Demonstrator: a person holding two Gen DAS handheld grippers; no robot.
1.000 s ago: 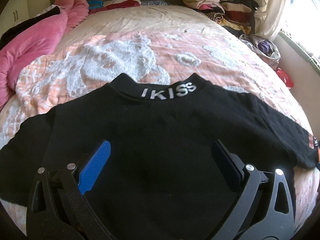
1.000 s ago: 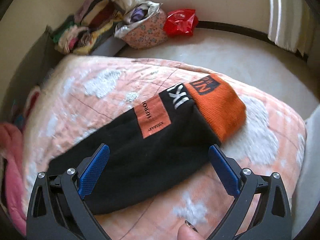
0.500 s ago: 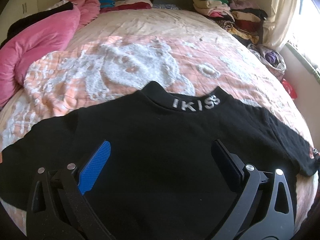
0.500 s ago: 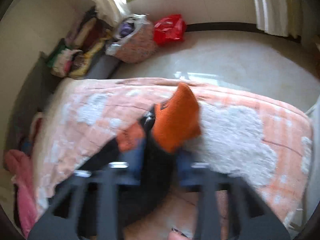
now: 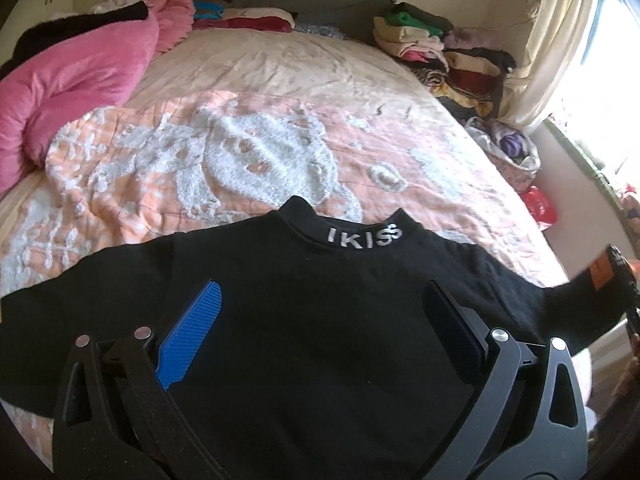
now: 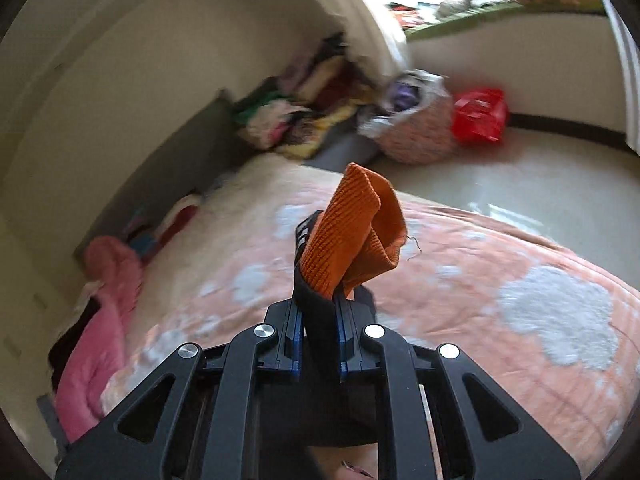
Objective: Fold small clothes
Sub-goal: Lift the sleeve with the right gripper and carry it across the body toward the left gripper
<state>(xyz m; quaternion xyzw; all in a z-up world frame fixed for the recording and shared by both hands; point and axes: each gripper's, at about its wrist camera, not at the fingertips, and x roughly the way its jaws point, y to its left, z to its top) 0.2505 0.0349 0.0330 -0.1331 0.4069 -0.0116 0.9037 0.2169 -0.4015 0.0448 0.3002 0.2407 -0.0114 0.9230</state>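
Observation:
A small black sweater (image 5: 320, 320) with white collar lettering lies spread on the bed, collar away from me. My left gripper (image 5: 320, 320) hangs open over its chest, blue pad at left, nothing between the fingers. The sweater's right sleeve (image 5: 580, 300) rises off the bed at the right edge of the left wrist view. My right gripper (image 6: 318, 316) is shut on that sleeve, and its orange ribbed cuff (image 6: 352, 236) sticks up, folded, beyond the pads.
The peach and white quilt (image 5: 240, 160) covers the bed. A pink blanket (image 5: 72, 80) is bunched at the far left. Stacks of folded clothes (image 5: 432, 48) stand at the head. A floral bag (image 6: 416, 128) and a red bag (image 6: 478, 116) sit on the floor.
The right gripper closed on the sleeve by its orange cuff and lifted it off the bed, tilting up. The left gripper drew back and up, still open over the sweater.

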